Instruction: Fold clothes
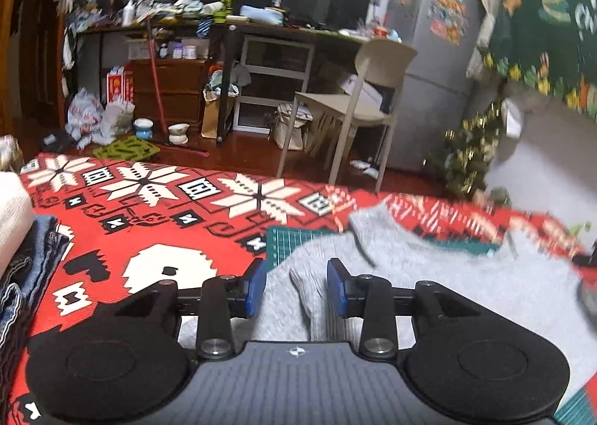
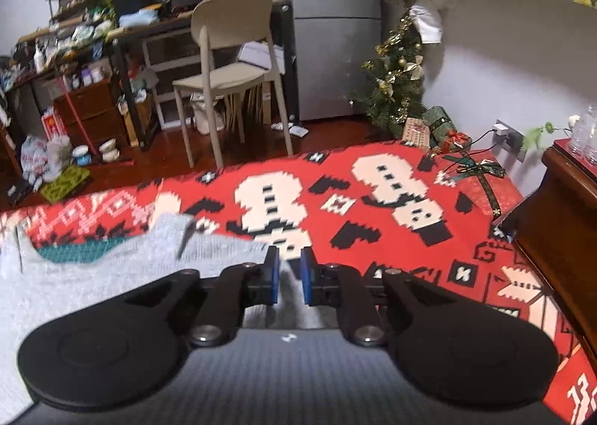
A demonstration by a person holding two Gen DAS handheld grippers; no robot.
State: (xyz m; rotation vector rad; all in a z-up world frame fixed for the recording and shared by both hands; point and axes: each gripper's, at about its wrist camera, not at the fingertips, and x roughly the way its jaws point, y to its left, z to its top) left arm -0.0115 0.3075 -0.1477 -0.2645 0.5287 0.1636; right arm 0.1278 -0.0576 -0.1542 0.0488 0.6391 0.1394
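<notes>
A red blanket (image 1: pixel 156 238) patterned with white snowflakes and snowmen covers the surface where the folding is done. On it lies a grey knitted sweater (image 1: pixel 429 287), spread flat across the near side, partly blurred, with a green gridded cutting mat (image 1: pixel 294 238) showing just beyond its edge. At the left side of the blanket sits a pile of folded denim (image 1: pixel 26 275) with a white fabric roll (image 1: pixel 11 212) above it. Behind stand a beige chair (image 2: pixel 231 70), a cluttered desk (image 1: pixel 261 29) and a small decorated Christmas tree (image 2: pixel 395 81). The left tool (image 1: pixel 297 287) has its blue pads spread, a raised ridge of sweater between them but not pressed. The right tool (image 2: pixel 289 275) stands narrowly parted over the sweater's corner, its pads just beside the knit; no grip is visible.
</notes>
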